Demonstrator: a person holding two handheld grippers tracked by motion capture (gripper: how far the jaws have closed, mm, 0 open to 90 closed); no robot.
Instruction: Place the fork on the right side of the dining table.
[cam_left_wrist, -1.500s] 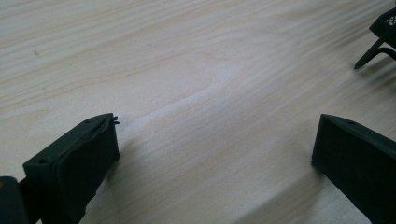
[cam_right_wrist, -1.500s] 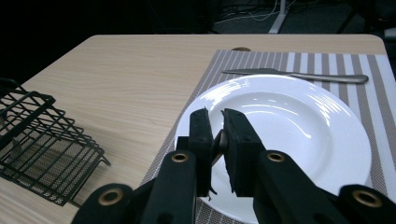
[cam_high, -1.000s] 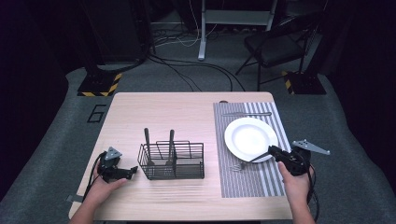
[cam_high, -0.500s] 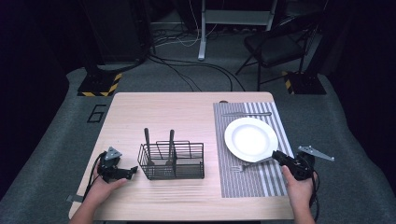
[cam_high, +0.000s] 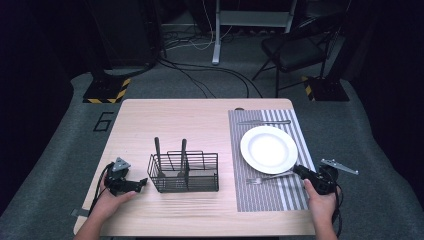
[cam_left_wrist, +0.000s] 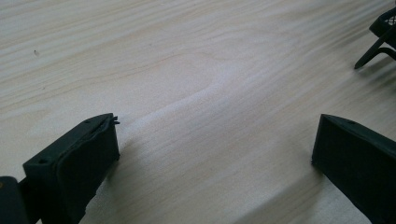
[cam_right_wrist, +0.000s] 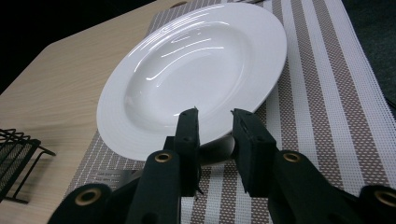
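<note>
Two hand-held black grippers work this light wooden bench (cam_high: 165, 120), and only the right gripper (cam_high: 296, 170) has shifted in the last second: it has drawn back from the lower right rim of the round white ceramic plate (cam_high: 269, 149) and dropped a little toward the person, so its tips now sit at the handle end of the silver metal fork (cam_high: 267, 177). That fork lies flat on the brown-and-white striped woven placemat (cam_high: 280, 200), just below the plate and close to its rim. In the right gripper view the jaws stand narrowly apart with a silvery curved piece (cam_right_wrist: 218, 148), probably the fork's handle, between them; whether they pinch it yet I cannot tell. I judge the move to be the line-up for picking up the fork, with the lift not begun. The left gripper (cam_high: 144, 182) has not moved and rests on the bench just left of the black wire mesh caddy (cam_high: 185, 172), jaws spread wide over bare wood. Counted: one plate, one fork, one silver knife (cam_high: 264, 121) across the placemat's far end, one placemat, one caddy, and two dark upright handles (cam_high: 156, 147) standing in it.
</note>
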